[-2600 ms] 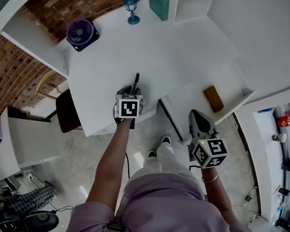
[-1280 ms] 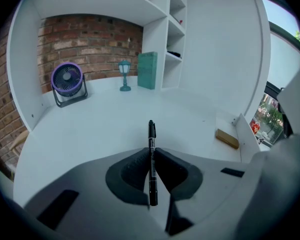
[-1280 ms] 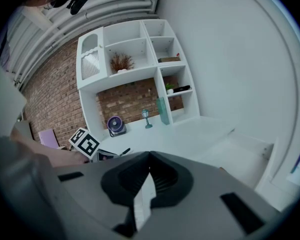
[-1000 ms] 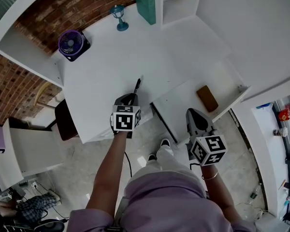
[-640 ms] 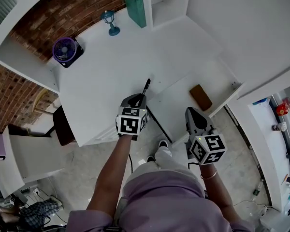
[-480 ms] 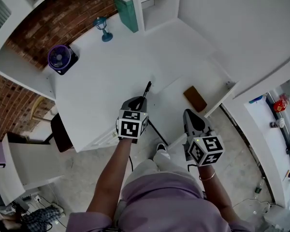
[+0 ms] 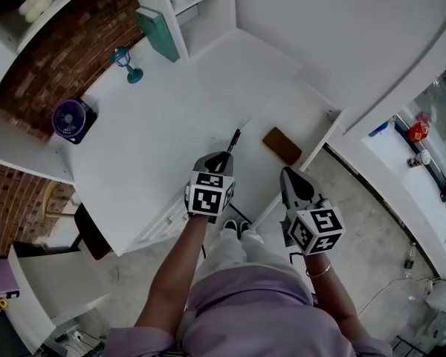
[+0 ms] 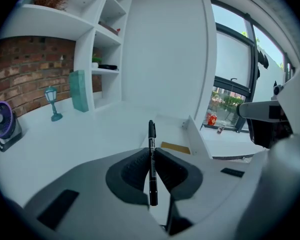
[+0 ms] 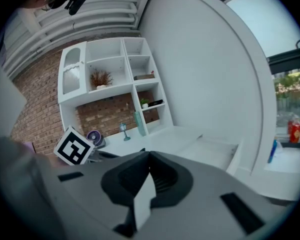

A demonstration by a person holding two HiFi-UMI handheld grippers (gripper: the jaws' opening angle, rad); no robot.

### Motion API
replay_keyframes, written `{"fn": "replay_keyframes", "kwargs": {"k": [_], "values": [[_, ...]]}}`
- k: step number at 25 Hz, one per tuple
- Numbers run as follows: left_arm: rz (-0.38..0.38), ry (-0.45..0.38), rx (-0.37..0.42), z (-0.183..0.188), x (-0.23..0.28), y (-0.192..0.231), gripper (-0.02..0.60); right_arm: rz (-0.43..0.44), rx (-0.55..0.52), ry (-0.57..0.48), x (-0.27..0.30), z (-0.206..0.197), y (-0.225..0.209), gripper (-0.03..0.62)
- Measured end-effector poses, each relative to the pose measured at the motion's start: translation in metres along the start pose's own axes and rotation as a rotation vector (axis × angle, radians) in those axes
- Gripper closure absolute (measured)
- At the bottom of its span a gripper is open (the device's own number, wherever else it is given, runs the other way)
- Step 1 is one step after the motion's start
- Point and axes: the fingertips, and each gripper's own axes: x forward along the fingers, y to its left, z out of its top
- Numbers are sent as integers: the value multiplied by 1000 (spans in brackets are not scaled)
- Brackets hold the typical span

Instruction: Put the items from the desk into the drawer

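A black pen (image 7: 233,141) (image 8: 151,139) sticks out forward from my left gripper (image 7: 224,157) (image 8: 151,151), which is shut on its barrel. That gripper hangs over the near edge of the white desk (image 7: 163,147), right beside the open white drawer (image 7: 321,141) (image 8: 197,139). A flat brown item (image 7: 282,145) (image 8: 175,147) lies inside the drawer. My right gripper (image 7: 292,178) (image 9: 149,155) is shut with nothing in it and hovers at the drawer's near side, to the right of the left one.
At the back of the desk stand a purple fan (image 7: 65,119), a small blue lamp (image 7: 126,64) and a teal book (image 7: 157,34) leaning on a white shelf unit (image 7: 201,6). A dark chair (image 7: 89,229) sits at the desk's left.
The left gripper has carried the pen rightward from over the desk to the drawer's edge. The right gripper has kept close to the drawer's near side.
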Motion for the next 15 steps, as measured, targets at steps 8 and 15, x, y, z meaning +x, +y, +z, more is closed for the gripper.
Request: {"fn": "replay_keyframes", "kwargs": {"k": [8, 15], "values": [[-128, 57, 61, -10, 26, -26, 543, -140, 38, -14, -19, -6, -10, 591], [-228, 150, 123, -40, 48, -50, 543, -244, 78, -15, -37, -18, -19, 590]]}}
